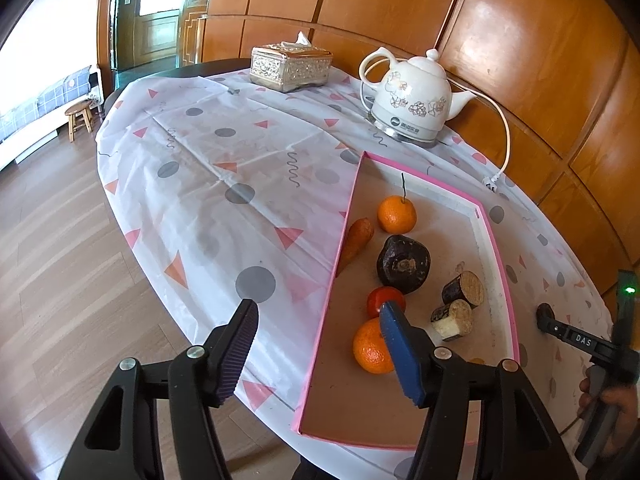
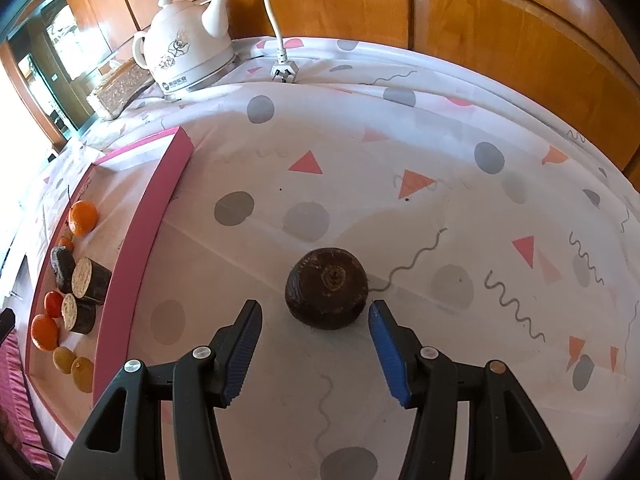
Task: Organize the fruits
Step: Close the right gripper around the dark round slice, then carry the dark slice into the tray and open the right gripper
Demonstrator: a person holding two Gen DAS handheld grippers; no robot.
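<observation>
Pink-rimmed tray is lying under your left gripper, whose jaws are standing apart and empty. It is holding oranges, a carrot, a dark round fruit and cut stem pieces.

Right wrist view: your right gripper is hovering with jaws parted, not touching the dark brown fruit sitting on the patterned tablecloth, well outside the tray.

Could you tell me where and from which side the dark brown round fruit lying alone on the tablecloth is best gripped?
Grip the dark brown round fruit across its widest sides, coming down from above and the near side. Its stem scar faces up, and the right gripper already stands open before it.
</observation>
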